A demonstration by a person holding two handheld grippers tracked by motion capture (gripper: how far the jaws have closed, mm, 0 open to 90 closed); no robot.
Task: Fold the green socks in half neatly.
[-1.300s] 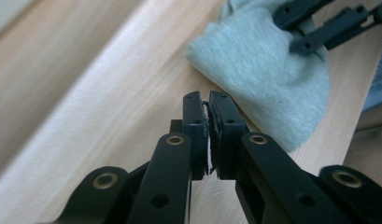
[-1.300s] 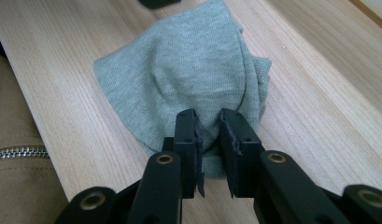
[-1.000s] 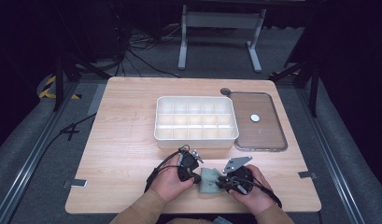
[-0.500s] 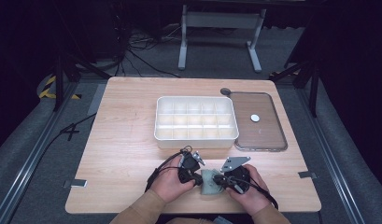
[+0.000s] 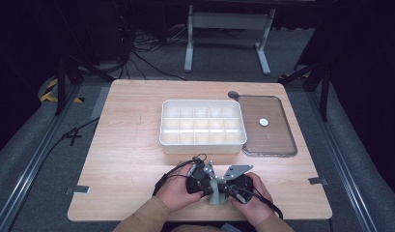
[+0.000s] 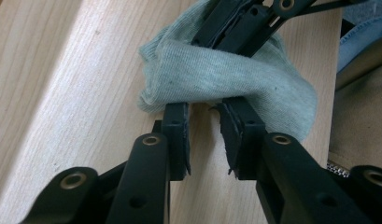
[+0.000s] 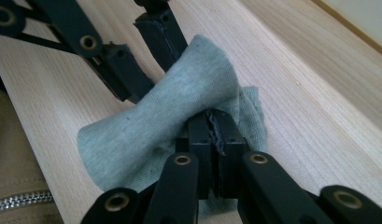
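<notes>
I'm looking at a lab-like recording room: a wooden table (image 5: 127, 145) sitting on grey carpet (image 5: 21, 159), dark surroundings, cables (image 5: 147, 48) trailing behind, metal rails (image 5: 35, 159) running alongside, and a stand's legs (image 5: 226, 38).

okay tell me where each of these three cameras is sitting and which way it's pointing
High view: above the person's table edge, looking forward and down; both hands show.
Left gripper view: on the left gripper, looking along its parted jaws.
Right gripper view: on the right gripper, looking along its jaws, pinched shut.
All views share the grey sock.
</notes>
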